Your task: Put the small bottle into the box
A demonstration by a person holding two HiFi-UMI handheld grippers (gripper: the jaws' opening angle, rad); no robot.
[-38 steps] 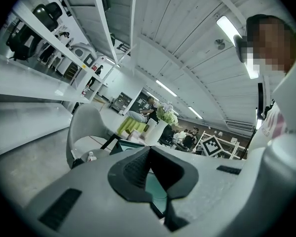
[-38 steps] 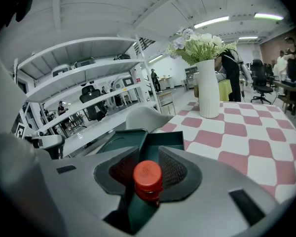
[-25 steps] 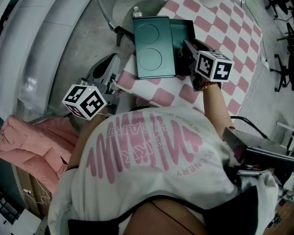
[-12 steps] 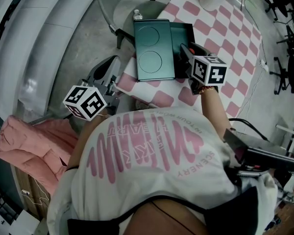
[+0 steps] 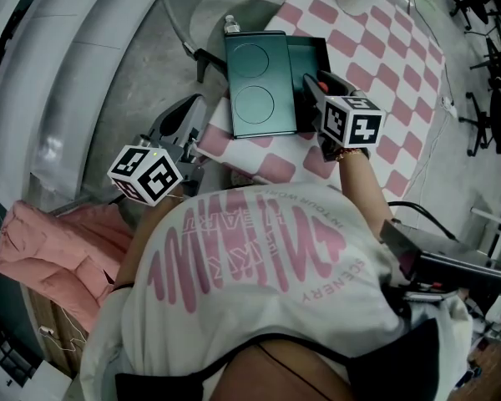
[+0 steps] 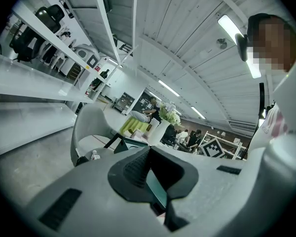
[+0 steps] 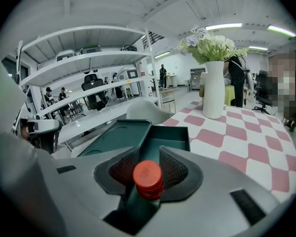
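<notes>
Red-capped small bottle (image 7: pixel 148 179) clamped in the right gripper (image 7: pixel 148 156), poised at the near rim of the open green box (image 7: pixel 170 132). Carrying step, probably nearly done. Next: ease forward over the tray, lower, then part the jaws. Left gripper (image 6: pixel 149 154) closed, empty, idle.

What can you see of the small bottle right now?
The small bottle has a red ribbed screw cap, closed, on a dark green body, plastic by the look. It is clamped between the jaws of the right gripper, cap end towards that gripper's camera; nothing else visibly touches it. The jaws hide its lower body. It sits at the near side of the open dark green box and has not yet been set down inside.
</notes>
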